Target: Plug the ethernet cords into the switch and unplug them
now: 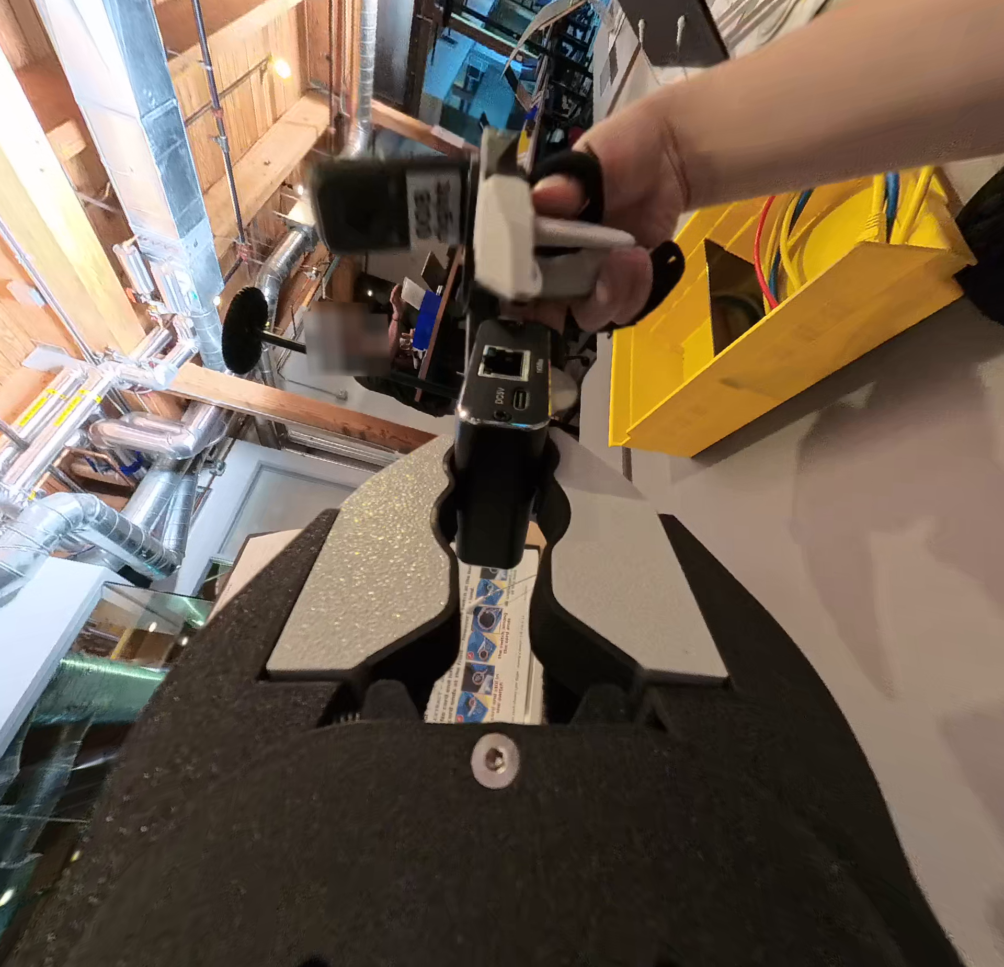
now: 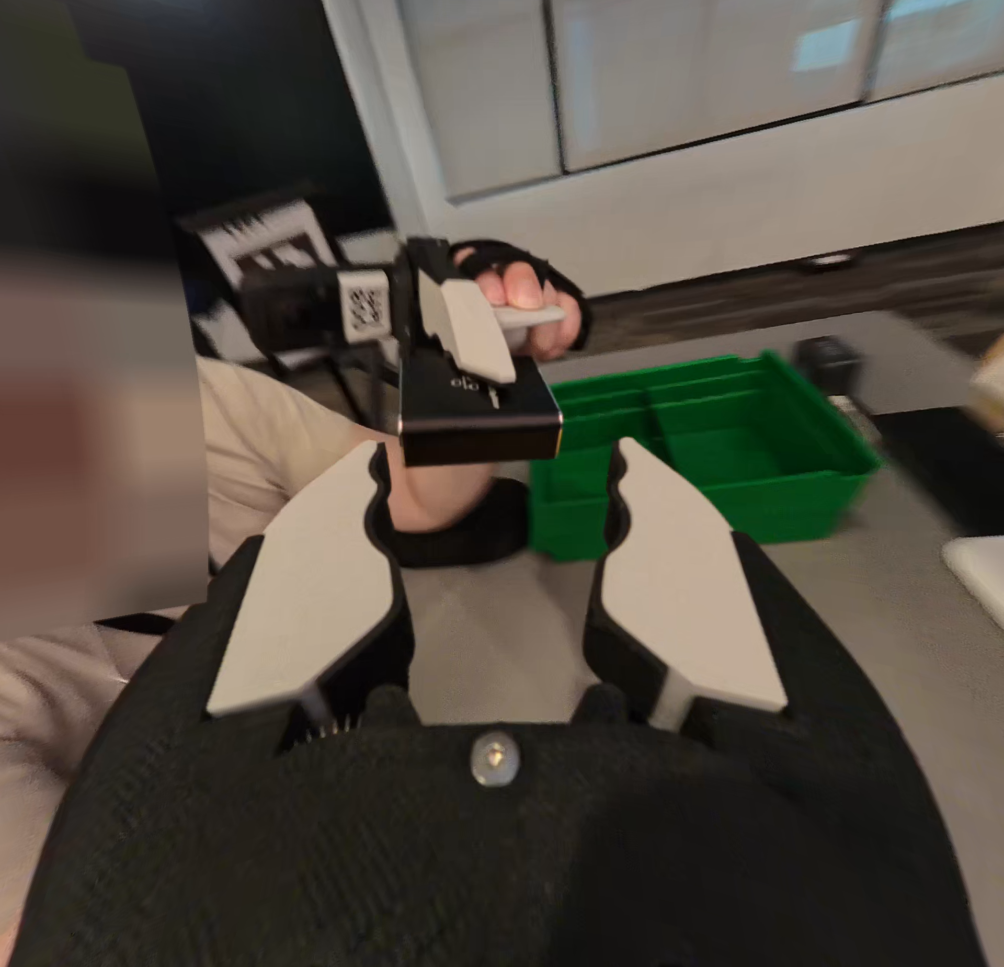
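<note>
My left gripper [image 1: 500, 473] is shut on the small black switch [image 1: 502, 392] and holds it in the air above the table. The switch's end face shows one ethernet port [image 1: 504, 362] with nothing in it, plus two small sockets. My right gripper [image 2: 498, 446] is open and empty. Its white fingers [image 2: 326, 560] are spread wide, just short of the switch [image 2: 478, 419], which faces it side-on. The left gripper [image 2: 462, 332] clamps the switch from behind there. The right gripper also shows beyond the switch in the left wrist view [image 1: 505, 245]. Yellow, blue and red ethernet cords [image 1: 815, 218] lie in a yellow bin.
The yellow bin [image 1: 788, 343] stands on the grey table [image 1: 842, 588]. A green divided bin [image 2: 706, 452] stands on the table behind the switch. A printed sheet [image 1: 489, 658] lies below the left gripper. A person's arm [image 2: 445, 501] crosses behind the switch. The tips of both grippers are at nearly the same place.
</note>
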Tool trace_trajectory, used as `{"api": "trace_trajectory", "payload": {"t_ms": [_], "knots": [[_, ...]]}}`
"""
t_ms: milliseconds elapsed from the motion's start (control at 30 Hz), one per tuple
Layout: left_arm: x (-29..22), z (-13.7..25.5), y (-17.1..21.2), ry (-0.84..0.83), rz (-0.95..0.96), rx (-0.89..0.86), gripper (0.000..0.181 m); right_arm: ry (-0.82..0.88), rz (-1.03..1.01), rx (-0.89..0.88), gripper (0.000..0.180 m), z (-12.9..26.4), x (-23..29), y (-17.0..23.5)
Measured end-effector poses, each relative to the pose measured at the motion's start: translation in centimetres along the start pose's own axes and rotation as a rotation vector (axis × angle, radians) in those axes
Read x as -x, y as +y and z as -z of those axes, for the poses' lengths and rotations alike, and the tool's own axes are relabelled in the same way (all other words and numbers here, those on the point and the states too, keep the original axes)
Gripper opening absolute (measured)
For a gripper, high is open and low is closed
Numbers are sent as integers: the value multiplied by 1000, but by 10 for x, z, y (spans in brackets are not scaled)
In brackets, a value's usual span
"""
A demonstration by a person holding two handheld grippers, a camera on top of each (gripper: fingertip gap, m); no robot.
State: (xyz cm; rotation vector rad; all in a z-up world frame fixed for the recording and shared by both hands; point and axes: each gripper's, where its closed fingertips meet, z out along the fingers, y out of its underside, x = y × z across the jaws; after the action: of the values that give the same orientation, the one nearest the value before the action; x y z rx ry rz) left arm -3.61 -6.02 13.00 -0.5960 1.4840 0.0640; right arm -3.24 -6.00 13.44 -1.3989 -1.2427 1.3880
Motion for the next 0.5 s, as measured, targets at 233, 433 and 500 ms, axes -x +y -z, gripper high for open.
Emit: {"api": "trace_trajectory", "payload": {"t_ms": [233,433,500], "knots": [[-10,-14,18,11,-46,66,24,-99,-71,9,75,-13,-9,17],[-19,-17,23,59,-1,75,24,-58,-50,43,66,-15,-19,25],[-18,-18,26,53,25,90,25,-42,-49,36,66,-15,-22,23]]}}
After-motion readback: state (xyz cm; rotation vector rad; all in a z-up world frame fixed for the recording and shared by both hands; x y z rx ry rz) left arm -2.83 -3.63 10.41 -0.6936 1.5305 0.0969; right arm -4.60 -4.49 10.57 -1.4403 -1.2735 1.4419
